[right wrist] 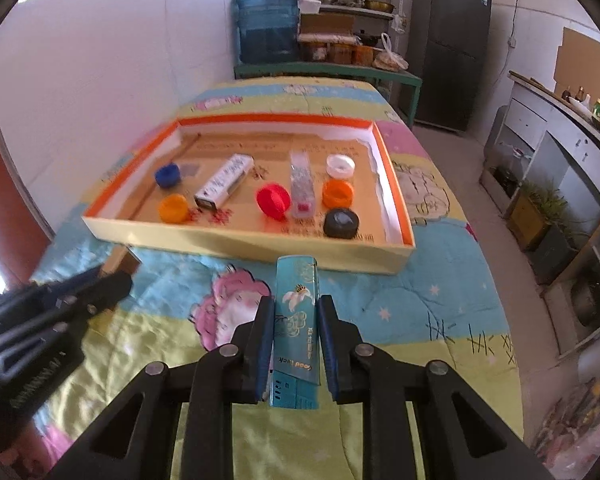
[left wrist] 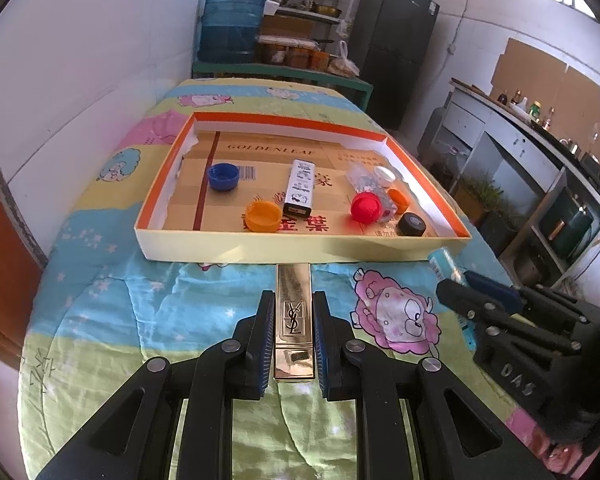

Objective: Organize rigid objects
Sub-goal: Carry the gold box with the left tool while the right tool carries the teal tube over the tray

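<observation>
A: My left gripper (left wrist: 293, 316) is clamped on the gold lipstick (left wrist: 293, 312), both pads pressed against its sides, just short of the tray's (left wrist: 300, 246) near wall.

B: And the right one?

A: My right gripper (right wrist: 295, 322) is closed on the teal lighter (right wrist: 296, 320), held lengthwise, its far end close to the tray's near wall.

B: What lies in the tray?

A: A blue cap (left wrist: 223, 176) at the left, an orange cap (left wrist: 263, 216) nearer me, and a white lighter (left wrist: 299, 188) in the middle. Right of that sit a red cap (left wrist: 365, 207), a clear case (right wrist: 302, 186), a white cap (right wrist: 340, 165), a second orange cap (right wrist: 338, 193) and a black cap (left wrist: 411, 224) by the near right corner.

B: The tray itself?

A: It rests on the quilt (left wrist: 100, 300).
</observation>
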Demonstrator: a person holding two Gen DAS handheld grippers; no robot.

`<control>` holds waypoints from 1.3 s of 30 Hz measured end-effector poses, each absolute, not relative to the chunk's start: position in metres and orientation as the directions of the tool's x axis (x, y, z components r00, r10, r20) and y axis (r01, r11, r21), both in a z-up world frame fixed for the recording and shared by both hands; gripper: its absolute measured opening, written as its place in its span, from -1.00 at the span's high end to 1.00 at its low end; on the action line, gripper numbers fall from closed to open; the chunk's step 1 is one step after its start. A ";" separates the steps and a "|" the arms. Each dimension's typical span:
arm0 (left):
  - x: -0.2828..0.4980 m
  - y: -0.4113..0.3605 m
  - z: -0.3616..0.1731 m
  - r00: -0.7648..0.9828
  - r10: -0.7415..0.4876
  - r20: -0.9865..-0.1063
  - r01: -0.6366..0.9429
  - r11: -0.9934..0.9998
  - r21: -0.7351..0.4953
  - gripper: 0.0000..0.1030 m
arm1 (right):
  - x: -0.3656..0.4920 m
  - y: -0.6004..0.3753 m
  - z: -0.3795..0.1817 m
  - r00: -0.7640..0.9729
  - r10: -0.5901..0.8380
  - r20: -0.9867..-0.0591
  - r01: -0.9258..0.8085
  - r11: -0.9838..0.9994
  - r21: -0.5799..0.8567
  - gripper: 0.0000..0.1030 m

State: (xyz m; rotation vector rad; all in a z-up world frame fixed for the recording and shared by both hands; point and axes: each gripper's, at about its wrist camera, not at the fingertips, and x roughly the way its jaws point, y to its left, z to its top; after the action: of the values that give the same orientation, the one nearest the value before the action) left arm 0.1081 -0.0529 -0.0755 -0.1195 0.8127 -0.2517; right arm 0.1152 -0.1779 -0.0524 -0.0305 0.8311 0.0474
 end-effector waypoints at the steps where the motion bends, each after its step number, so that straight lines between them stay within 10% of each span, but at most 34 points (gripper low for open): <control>1: 0.108 -0.052 -0.074 0.663 -0.265 -0.700 0.175 0.964 -0.200 0.65 | 0.116 -0.177 -0.049 0.679 0.037 -0.733 -0.059 0.998 -0.004 0.57; 39: 0.239 -0.052 -0.020 0.721 -0.205 -0.662 0.152 0.979 -0.138 0.65 | 0.237 -0.179 0.009 0.708 0.246 -0.662 -0.238 0.966 0.104 0.57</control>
State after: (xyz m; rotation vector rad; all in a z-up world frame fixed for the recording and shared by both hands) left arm 0.2388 -0.0523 -0.0197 -0.0753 0.7395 -0.1972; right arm 0.2371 -0.1785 0.0089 0.0107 0.7371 0.2688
